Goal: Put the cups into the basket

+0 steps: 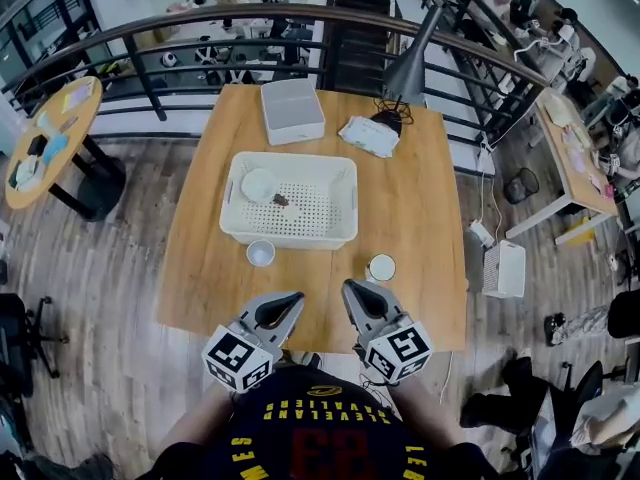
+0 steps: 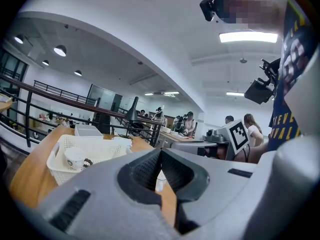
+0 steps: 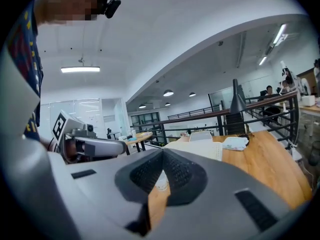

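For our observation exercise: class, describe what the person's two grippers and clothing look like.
The left gripper and right gripper are grey wedge-shaped bodies with black ribbed pads; each carries a cube of black-and-white square markers. The shirt is black with yellow and red lettering.

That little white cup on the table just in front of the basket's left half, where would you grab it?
Probably by its rim. The cup stands upright, mouth open, so one jaw can go inside and one outside, coming down from the near side, since the basket wall stands close behind it. The left hand-held gripper, shut and empty, is nearest.
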The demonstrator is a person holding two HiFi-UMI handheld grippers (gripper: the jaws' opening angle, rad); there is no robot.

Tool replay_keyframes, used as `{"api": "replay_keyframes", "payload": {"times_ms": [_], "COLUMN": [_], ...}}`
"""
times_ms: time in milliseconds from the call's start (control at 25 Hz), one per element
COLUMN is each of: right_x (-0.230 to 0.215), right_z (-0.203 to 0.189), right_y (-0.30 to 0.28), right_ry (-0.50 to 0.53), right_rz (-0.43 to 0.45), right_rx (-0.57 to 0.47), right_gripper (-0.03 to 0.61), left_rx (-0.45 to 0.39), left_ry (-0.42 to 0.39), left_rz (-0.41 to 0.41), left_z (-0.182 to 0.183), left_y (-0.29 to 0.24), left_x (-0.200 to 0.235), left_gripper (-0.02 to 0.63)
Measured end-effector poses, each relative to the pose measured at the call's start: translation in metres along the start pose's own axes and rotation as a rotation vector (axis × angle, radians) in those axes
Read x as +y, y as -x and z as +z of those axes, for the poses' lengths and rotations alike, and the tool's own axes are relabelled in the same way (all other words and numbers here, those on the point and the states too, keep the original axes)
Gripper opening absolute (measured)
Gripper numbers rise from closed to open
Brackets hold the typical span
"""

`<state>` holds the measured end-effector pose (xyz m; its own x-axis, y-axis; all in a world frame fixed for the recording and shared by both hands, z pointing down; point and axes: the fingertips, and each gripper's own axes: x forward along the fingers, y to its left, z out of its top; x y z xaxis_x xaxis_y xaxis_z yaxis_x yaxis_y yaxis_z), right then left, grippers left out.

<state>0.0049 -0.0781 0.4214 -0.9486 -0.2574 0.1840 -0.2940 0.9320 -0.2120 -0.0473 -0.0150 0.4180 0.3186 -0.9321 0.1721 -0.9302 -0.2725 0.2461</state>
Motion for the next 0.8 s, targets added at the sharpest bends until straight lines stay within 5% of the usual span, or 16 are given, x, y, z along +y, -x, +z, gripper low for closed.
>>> {"api": "replay_keyframes", "payload": {"times_ms": [200,400,800], "right_x": [0.004,0.021,0.022], "right_z": [-0.031,-0.041,-0.058], "right_y": [0.035,0.056,0.079], "right_ry": [0.006,0.013,-0.066], "right_rz": [-0.088,-0.063,-0.152], "right_rx": [0.036,0.024,0.033], "right_gripper": [0.014,0.014,0.014], "left_rx": [0.0,0.025,0.102], "left_ry": [0.014,0.005,-0.045], "left_rz": [-0.031,-0.084,-0.182], "left_z": [-0.013,-0.025,-0.034], "left_y": [-0.004,-0.012,-0.014], "left_x": [-0.028,-0.058,-0.088], "left_gripper": [0.012,0.012,0.012]}}
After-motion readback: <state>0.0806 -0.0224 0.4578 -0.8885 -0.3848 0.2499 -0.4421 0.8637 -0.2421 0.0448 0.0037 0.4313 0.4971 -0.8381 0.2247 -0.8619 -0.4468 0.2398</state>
